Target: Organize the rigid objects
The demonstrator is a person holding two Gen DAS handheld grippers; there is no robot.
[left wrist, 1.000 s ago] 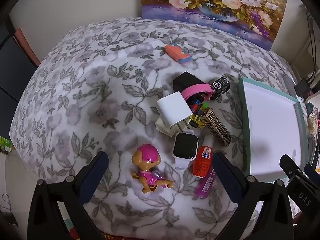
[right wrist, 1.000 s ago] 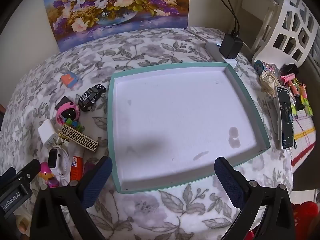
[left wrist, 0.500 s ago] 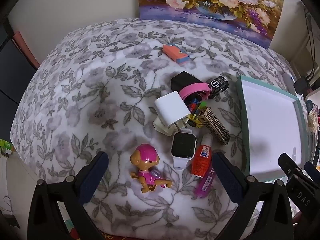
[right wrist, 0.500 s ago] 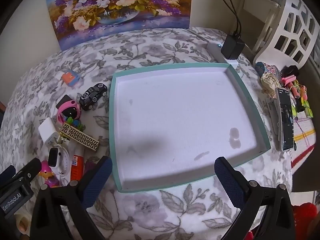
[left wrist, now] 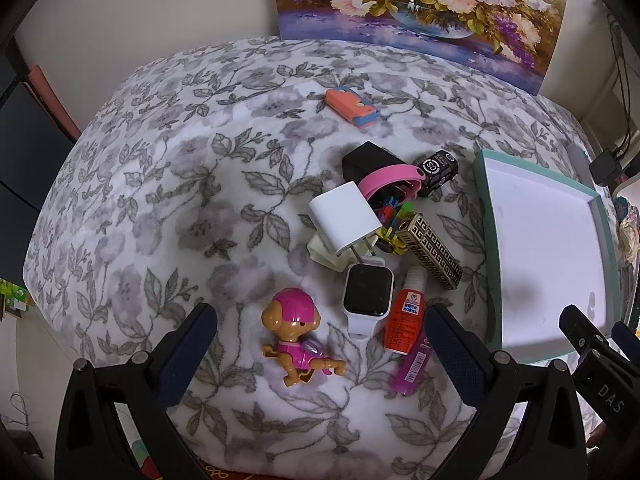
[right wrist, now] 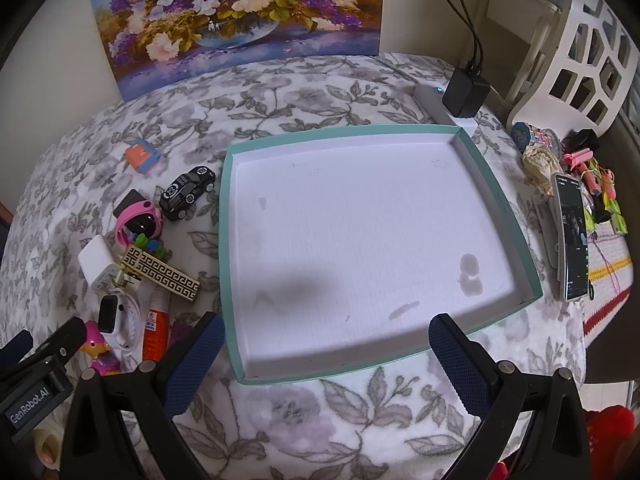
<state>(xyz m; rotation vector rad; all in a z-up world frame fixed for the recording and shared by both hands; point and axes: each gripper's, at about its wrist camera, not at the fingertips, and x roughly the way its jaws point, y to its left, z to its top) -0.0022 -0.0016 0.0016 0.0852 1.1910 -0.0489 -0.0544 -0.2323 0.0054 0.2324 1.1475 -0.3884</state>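
— Where does the tray (right wrist: 231,264) sit?
— On the cloth-covered table (left wrist: 168,208), with the clutter to its left.
— How does that clutter lie?
— The toy dog (left wrist: 298,334) is nearest; the watch (left wrist: 367,294) lies just right of it, the glue bottle (left wrist: 405,318) beside that. The charger (left wrist: 346,216) sits behind the watch, the toy car (right wrist: 186,192) farther back.
— And right of the tray?
— A phone (right wrist: 574,236).

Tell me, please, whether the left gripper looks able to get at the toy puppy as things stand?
Probably yes. The left gripper is open, and the toy puppy lies on the blanket between its fingers, apart from the white smartwatch, with nothing on top.
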